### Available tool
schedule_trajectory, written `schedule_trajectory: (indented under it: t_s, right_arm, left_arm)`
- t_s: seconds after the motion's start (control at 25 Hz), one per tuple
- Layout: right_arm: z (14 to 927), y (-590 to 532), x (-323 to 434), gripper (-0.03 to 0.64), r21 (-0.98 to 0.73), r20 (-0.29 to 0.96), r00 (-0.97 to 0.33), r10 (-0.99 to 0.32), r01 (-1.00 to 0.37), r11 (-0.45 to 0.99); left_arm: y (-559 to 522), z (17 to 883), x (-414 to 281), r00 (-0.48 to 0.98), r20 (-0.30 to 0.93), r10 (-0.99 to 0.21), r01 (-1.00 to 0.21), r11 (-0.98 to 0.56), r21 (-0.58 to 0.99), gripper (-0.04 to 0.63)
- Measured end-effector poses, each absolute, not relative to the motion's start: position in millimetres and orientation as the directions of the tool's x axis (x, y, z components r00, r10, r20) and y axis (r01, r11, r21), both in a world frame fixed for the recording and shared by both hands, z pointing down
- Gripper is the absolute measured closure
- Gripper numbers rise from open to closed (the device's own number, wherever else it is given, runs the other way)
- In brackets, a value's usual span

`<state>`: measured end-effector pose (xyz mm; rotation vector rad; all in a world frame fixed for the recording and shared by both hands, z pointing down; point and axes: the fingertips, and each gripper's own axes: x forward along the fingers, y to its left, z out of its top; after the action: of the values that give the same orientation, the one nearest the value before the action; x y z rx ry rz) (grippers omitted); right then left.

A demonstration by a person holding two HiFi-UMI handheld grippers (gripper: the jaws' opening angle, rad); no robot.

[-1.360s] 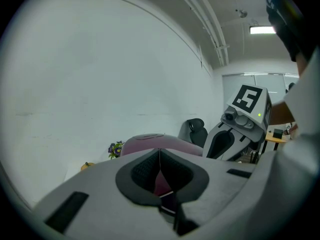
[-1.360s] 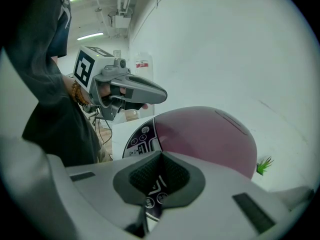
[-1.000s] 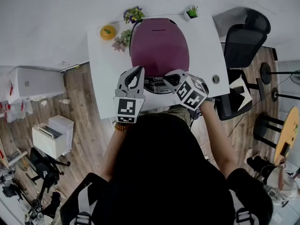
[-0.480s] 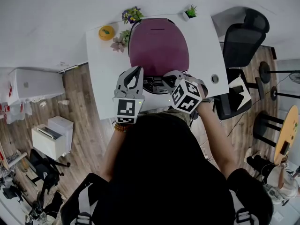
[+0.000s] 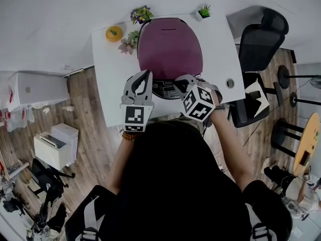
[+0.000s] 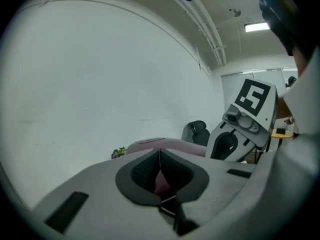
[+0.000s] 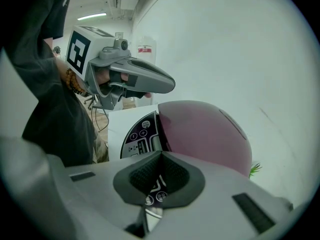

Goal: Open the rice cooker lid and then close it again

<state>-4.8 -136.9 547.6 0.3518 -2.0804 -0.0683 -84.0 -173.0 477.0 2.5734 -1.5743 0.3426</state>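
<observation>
The rice cooker with its purple domed lid sits closed on the white table, its dark control panel facing me. My left gripper is shut and empty at the cooker's front left, level with the lid. My right gripper is shut and empty too. It tilts down over the control panel just in front of the lid's front edge. In the right gripper view the left gripper hovers beyond the panel. From the left gripper view the right gripper shows alongside.
Behind the cooker stand a yellow fruit, flower pots and a small green plant. A black office chair is right of the table, and a round grommet sits in the tabletop. A white cabinet stands on the wooden floor at left.
The right gripper has rolled and its marker cube has shifted a little left, closer to the control panel. The left gripper and the lid have not moved.
</observation>
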Motion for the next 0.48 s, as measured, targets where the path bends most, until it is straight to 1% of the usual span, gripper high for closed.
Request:
schedule_trajectory:
  t_s: [0.48]
  right_arm:
    - [548.9,-138.1,-5.1,0.589,0.203,0.834,-0.470,-0.289,-0.226,0.953]
  left_arm:
    - [-171.0,478.8,-80.5,0.443,0.248,-0.861,-0.885,-0.464,-0.031,0.572]
